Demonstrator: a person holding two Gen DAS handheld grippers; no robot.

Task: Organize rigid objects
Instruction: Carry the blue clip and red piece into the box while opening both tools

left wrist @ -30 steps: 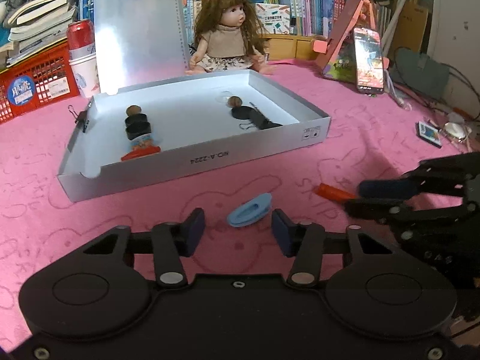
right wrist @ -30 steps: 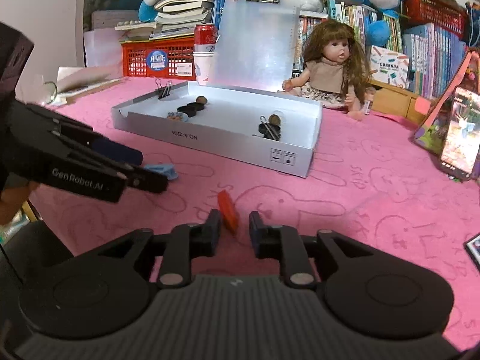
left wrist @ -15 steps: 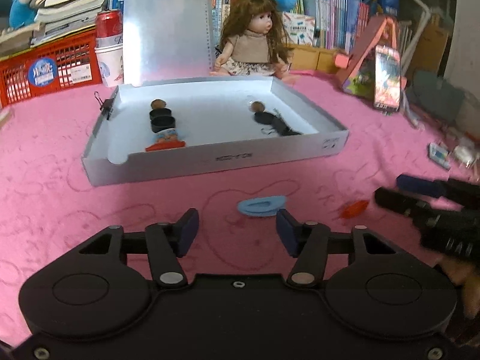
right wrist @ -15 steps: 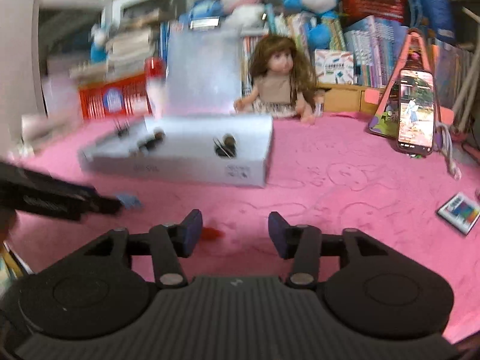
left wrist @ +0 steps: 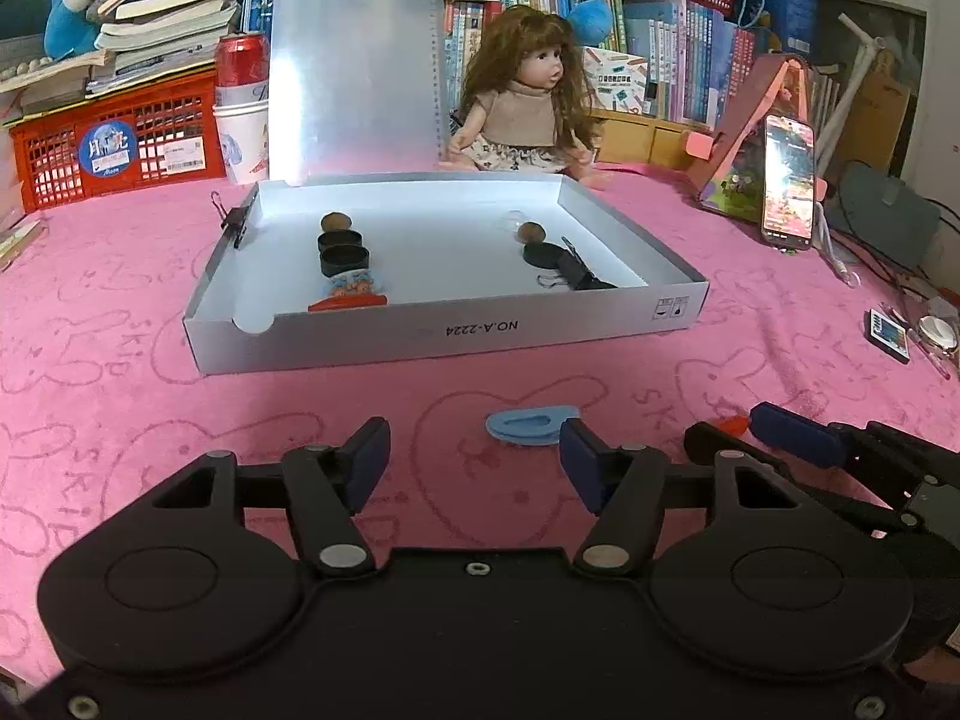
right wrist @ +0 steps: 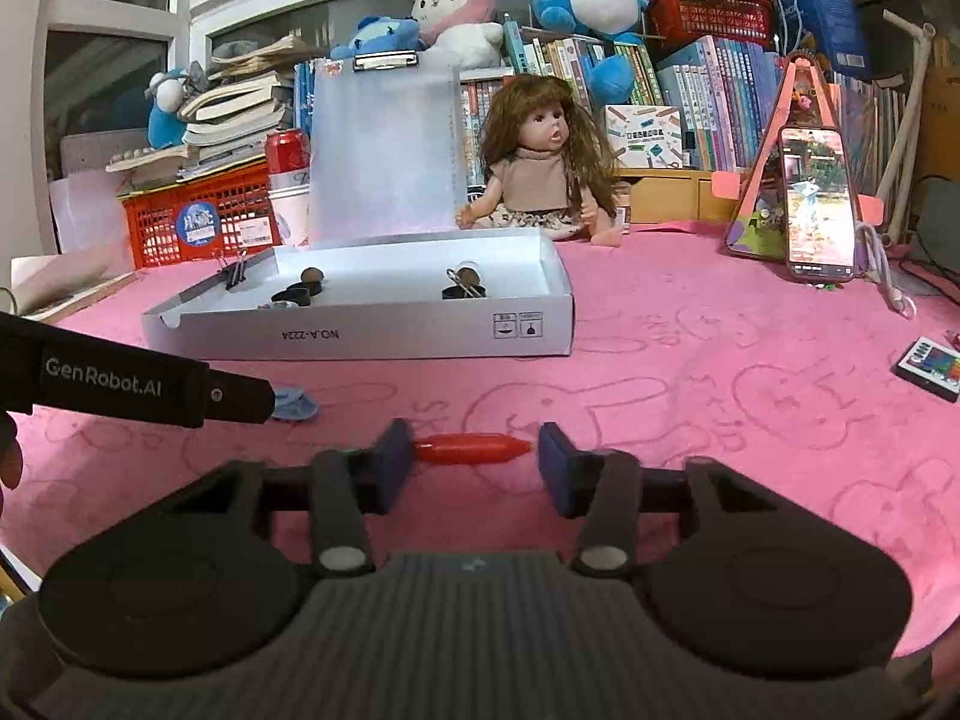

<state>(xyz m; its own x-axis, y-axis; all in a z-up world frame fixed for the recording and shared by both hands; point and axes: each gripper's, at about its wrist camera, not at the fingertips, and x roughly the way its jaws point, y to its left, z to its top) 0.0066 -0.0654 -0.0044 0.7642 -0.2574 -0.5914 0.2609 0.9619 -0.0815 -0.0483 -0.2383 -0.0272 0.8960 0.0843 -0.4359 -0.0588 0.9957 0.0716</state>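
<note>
pink towel (left wrist: 180, 414) before crowded bookshelves (left wrist: 672, 54)

Shallow white cardboard box (left wrist: 444, 333) sits mid-table on the pink bunny-print cloth (left wrist: 108, 396), long-haired doll (left wrist: 528, 102) behind it, phone on a pink stand (left wrist: 787, 183) off to its right. Before the box: flat blue oval plastic piece (left wrist: 528, 423) left, small red tapered plastic piece (right wrist: 471, 449) right, apart. Left gripper (left wrist: 474, 463) sits just before the blue piece, right gripper (right wrist: 474, 462) straddles the red one.
</note>
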